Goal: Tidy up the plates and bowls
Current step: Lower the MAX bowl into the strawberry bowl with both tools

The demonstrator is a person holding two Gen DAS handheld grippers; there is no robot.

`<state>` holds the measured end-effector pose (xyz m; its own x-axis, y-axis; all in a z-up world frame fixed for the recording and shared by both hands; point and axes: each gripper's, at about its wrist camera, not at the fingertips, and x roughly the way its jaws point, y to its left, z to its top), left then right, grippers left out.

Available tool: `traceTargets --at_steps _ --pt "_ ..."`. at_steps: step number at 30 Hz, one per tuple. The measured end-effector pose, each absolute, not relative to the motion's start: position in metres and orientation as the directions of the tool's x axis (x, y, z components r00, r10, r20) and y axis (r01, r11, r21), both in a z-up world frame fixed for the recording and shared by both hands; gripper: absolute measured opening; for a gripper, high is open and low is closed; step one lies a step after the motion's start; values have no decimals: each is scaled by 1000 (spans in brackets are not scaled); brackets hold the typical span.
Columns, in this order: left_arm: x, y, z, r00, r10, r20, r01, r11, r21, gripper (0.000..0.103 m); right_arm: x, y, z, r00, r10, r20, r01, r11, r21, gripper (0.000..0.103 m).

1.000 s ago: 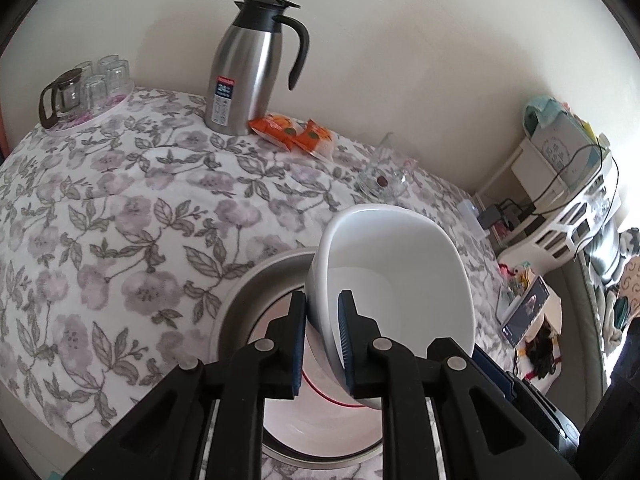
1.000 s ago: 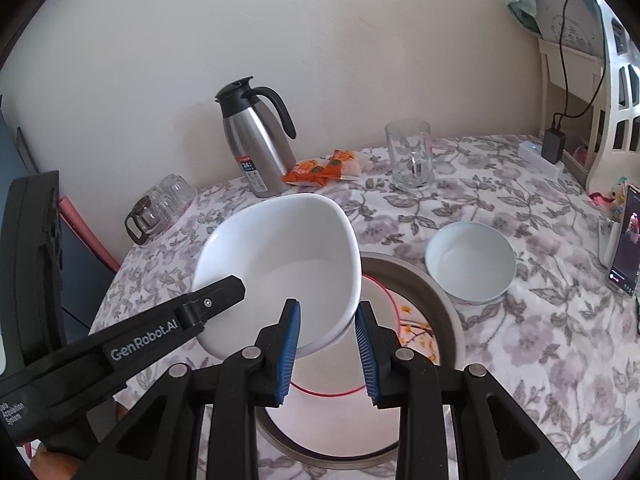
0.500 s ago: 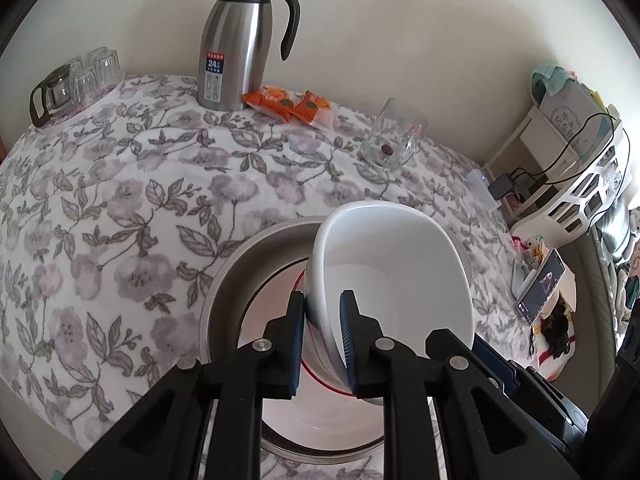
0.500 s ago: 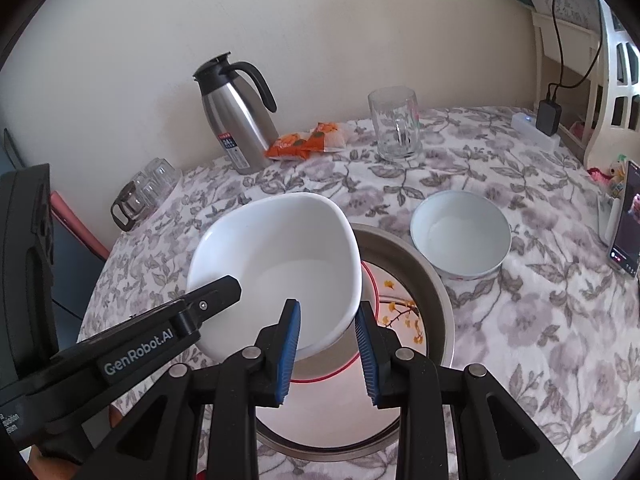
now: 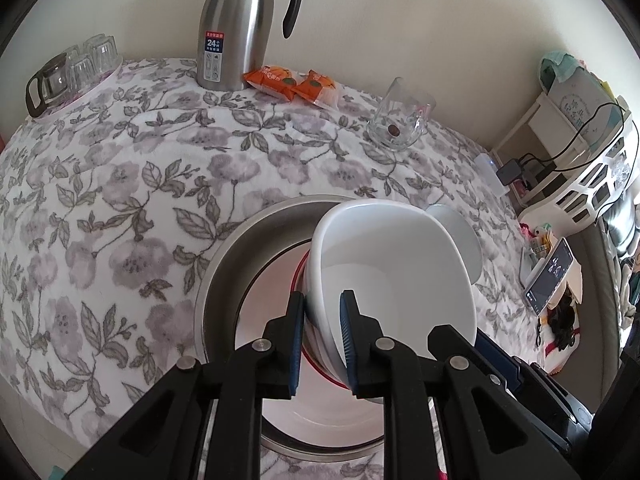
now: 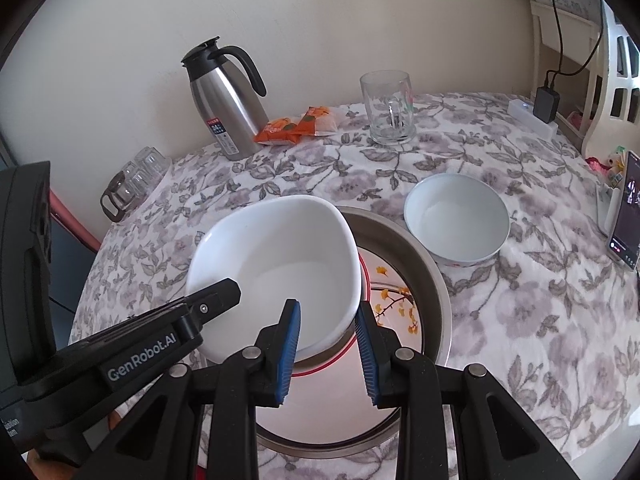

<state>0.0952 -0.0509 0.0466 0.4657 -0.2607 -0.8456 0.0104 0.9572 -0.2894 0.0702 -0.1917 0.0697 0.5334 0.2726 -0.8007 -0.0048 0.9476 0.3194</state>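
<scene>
A large white bowl (image 5: 394, 264) (image 6: 280, 252) hangs tilted just above a red-rimmed plate (image 5: 276, 312) (image 6: 394, 304) that lies inside a steel basin (image 5: 224, 264) (image 6: 438, 284). My left gripper (image 5: 322, 308) is shut on the bowl's left rim, one pad inside and one outside. My right gripper (image 6: 326, 312) is shut on the bowl's right rim in the same way. The left gripper's finger (image 6: 218, 294) also shows in the right wrist view. A smaller white bowl (image 6: 456, 220) (image 5: 460, 232) stands on the cloth to the right of the basin.
A flowered tablecloth (image 5: 120, 200) covers the round table. At the back stand a steel thermos jug (image 5: 236, 28), orange snack packets (image 5: 292, 84), a glass mug (image 6: 390, 108) and a tray of small glasses (image 5: 72, 68). A phone (image 6: 628, 216) stands at the right edge.
Both grippers have sunk with the white bowl, which now hangs lower over the plate in the basin. Both grips are unchanged.
</scene>
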Motion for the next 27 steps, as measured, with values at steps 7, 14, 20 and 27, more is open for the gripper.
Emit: traceTargets --at_steps 7,14,20,27 --pt "97 -52 42 447 -257 -857 7 959 -284 19 72 -192 65 517 268 -813 1 949 314 31" --pt "98 -51 42 443 -259 -858 4 958 -287 19 72 -192 65 517 270 -812 -1 949 315 31" --pt "98 -48 44 449 -271 -852 -4 952 -305 19 72 -191 65 517 272 -812 0 948 318 30" --pt "98 -47 46 455 -272 -848 -2 952 -306 19 72 -193 66 519 270 -811 7 947 320 30"
